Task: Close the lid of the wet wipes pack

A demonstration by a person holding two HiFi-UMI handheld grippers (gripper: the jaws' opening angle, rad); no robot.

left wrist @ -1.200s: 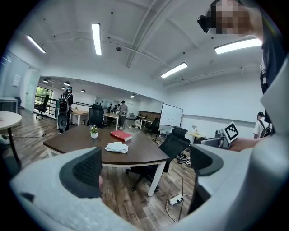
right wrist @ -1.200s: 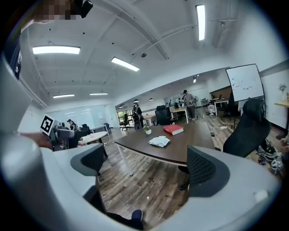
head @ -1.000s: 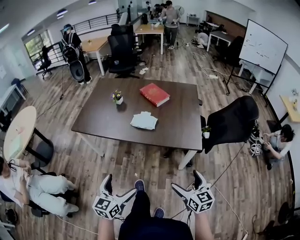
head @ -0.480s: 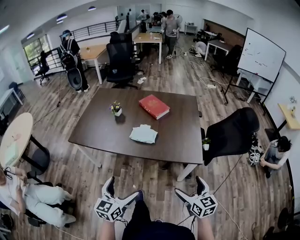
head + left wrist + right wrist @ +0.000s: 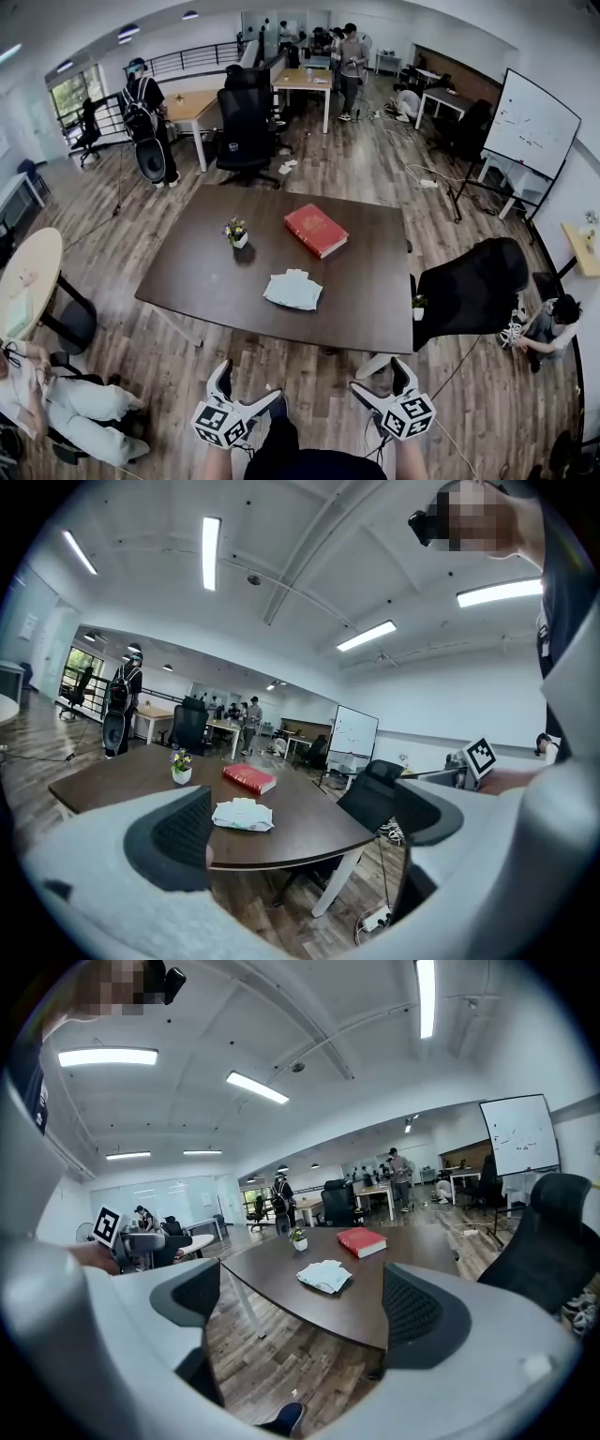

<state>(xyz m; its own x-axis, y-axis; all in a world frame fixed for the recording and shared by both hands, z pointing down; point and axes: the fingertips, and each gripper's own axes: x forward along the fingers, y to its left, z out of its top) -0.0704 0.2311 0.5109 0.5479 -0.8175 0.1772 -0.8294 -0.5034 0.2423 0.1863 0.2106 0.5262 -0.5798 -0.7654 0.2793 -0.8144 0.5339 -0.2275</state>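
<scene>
The wet wipes pack [image 5: 293,290] [image 5: 243,815] [image 5: 324,1277] lies pale and rumpled near the front middle of a dark brown table [image 5: 206,272]; I cannot make out its lid. My left gripper [image 5: 249,399] [image 5: 305,822] and right gripper [image 5: 377,385] [image 5: 300,1307] are both open and empty. They hang low over the wooden floor, well short of the table's near edge and far from the pack.
A red book [image 5: 316,230] and a small potted flower [image 5: 235,232] sit further back on the table. A black office chair [image 5: 473,281] stands at its right end, with a small pot [image 5: 418,306] beside it. People sit at left [image 5: 56,403] and right [image 5: 548,323].
The head view has shifted a little: the table and pack now sit slightly lower and closer. Both grippers stay open in the same low position.
</scene>
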